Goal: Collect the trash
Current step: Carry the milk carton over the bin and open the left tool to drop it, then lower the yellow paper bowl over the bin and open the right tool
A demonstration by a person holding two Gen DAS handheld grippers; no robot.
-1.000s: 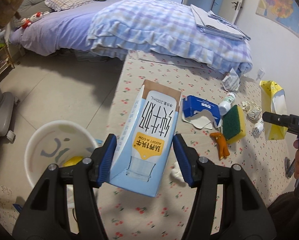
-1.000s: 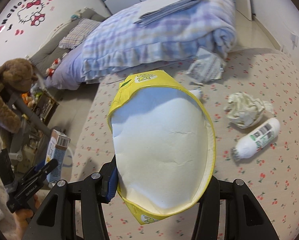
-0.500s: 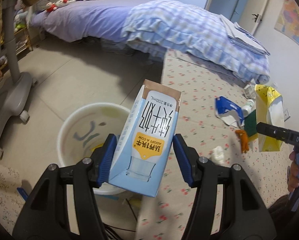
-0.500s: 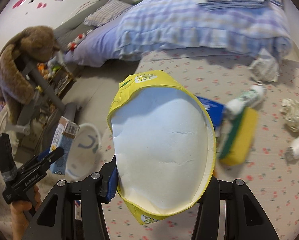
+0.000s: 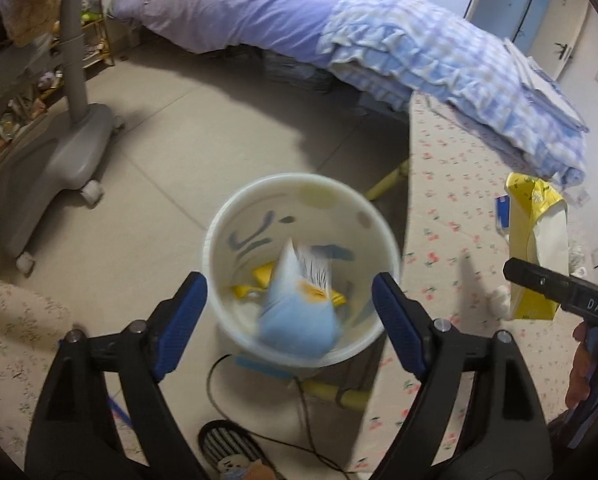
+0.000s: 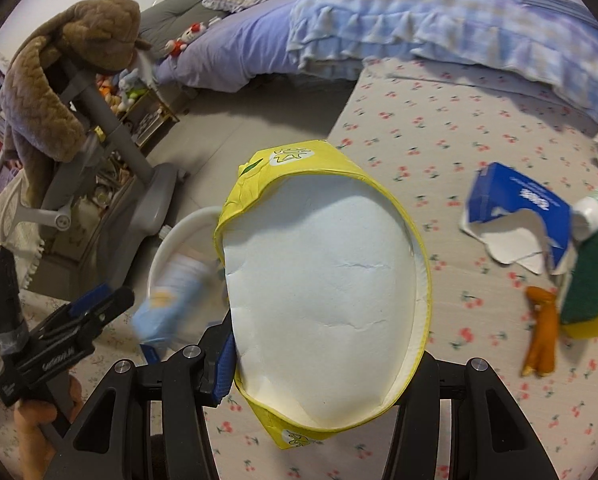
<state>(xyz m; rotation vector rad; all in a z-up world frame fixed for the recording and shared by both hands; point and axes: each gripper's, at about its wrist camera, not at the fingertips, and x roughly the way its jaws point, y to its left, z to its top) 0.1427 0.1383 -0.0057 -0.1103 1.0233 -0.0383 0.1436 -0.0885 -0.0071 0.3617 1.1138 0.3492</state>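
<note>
Left tongs (image 5: 289,312) just spread — milk carton (image 5: 299,304) falling into bin (image 5: 219,240); right tongs (image 6: 323,364) pinch yellow packet (image 6: 323,300).

"DAS" – on right hand-held gripper (image 5: 547,280)

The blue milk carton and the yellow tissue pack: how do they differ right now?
The milk carton is loose, blurred and dropping into the white bin; the yellow tissue pack is sharp and pinched in the right tongs. The left tongs have just opened and touch nothing. The carton is pale blue; the pack is yellow with a white face. Both look like trash.
</note>
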